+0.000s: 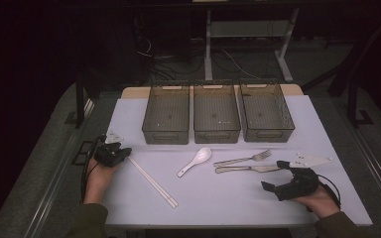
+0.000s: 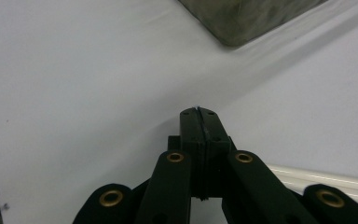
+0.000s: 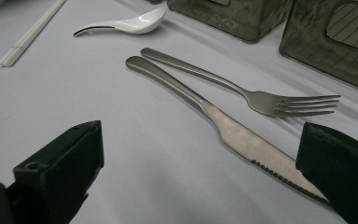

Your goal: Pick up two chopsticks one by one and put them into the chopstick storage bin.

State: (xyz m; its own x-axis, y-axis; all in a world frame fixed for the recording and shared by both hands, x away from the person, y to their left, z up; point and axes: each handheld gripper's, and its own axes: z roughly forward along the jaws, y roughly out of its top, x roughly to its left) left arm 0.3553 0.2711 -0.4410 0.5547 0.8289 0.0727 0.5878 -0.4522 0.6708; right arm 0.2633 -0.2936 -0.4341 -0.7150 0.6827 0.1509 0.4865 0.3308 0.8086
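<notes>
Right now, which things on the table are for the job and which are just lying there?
For the job:
knife
fork
right gripper, open by the knife
three bins

Lying about for now:
spoon
chopsticks
left gripper, shut

Spoon [image 1: 195, 161] lies between chopsticks [image 1: 154, 182] at left and fork [image 1: 243, 158] above knife [image 1: 248, 169], before three bins [image 1: 217, 113].

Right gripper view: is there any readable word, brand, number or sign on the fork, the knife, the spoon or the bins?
None readable.
fork: a faint mark at the handle's end, too small to read.
knife: plain metal, no text.
spoon: plain white, no text.
bins: patterned walls, no label seen.
</notes>
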